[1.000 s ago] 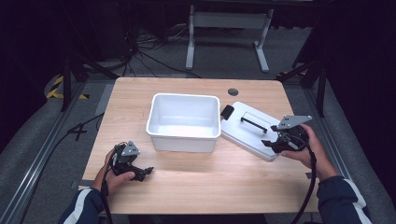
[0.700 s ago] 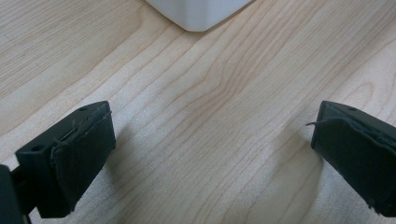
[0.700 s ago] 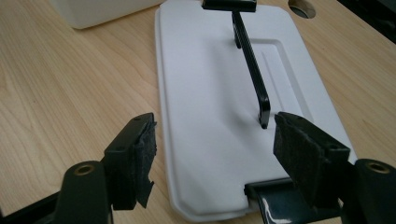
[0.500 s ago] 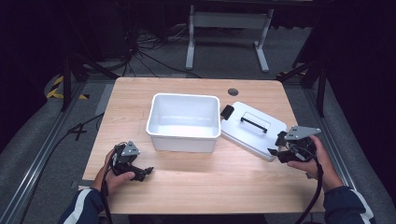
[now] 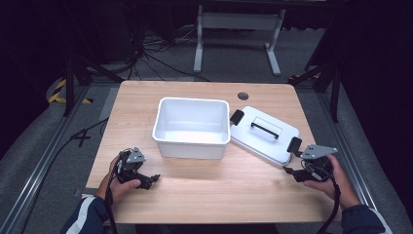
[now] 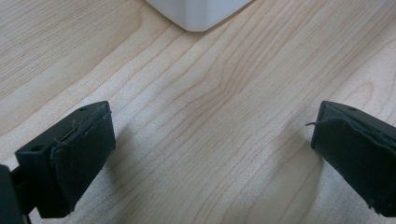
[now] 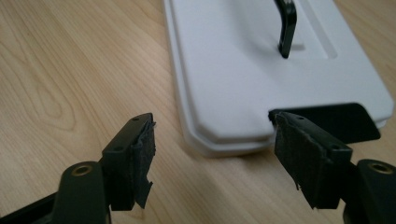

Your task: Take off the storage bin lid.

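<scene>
white bin (image 5: 192,127) is set open at mid worktop (image 5: 204,190). white lid (image 5: 263,134) with black handle (image 5: 265,130) is laid flat just right of bin. right hand-held gripper (image 7: 212,158) is held spread just short of lid's near end. left hand-held gripper (image 6: 210,154) is held spread, near-left of bin, over bare wood.

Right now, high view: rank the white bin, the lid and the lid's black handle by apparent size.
1. white bin
2. lid, somewhat smaller in area than the bin
3. black handle, by far the smallest, a thin bar on top of the lid
</scene>
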The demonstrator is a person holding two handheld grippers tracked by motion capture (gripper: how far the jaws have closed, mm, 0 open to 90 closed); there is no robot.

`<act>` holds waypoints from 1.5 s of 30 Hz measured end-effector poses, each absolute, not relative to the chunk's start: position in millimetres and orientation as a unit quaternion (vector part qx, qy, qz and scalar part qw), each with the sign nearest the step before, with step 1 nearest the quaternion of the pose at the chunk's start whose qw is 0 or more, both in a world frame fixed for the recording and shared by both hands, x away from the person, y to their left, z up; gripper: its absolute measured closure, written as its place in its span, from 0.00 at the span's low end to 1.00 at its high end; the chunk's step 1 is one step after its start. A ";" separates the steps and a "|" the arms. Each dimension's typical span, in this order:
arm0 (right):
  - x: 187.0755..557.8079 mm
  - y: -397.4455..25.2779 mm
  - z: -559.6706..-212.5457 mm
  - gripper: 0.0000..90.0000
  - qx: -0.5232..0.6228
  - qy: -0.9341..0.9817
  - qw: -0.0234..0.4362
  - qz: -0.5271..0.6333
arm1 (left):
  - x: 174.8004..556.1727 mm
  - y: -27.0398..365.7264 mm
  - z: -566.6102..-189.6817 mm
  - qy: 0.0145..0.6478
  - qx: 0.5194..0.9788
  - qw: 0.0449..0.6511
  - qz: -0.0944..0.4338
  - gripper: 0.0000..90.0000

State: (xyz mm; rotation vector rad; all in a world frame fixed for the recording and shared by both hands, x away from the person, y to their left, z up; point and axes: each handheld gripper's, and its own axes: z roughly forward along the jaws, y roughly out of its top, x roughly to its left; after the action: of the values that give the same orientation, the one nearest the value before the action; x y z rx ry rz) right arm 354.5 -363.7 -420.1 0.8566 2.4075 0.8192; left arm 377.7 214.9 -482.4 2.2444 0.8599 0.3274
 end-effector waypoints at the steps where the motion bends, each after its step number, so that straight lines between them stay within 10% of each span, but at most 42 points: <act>1: 353.7 -365.4 -424.4 0.33 0.315 0.873 0.224 0.298 | 377.7 214.9 -482.4 0.332 0.867 0.350 0.126 0.00; 45: 344.2 -391.6 -467.6 0.21 0.382 0.831 0.187 0.359 | 377.5 214.6 -482.5 0.334 0.866 0.350 0.125 0.00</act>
State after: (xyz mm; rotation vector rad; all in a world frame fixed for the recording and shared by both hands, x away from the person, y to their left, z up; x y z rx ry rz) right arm 344.2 -391.6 -467.6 1.0756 2.3395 1.0106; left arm 377.5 214.6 -482.5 2.2433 0.8664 0.3237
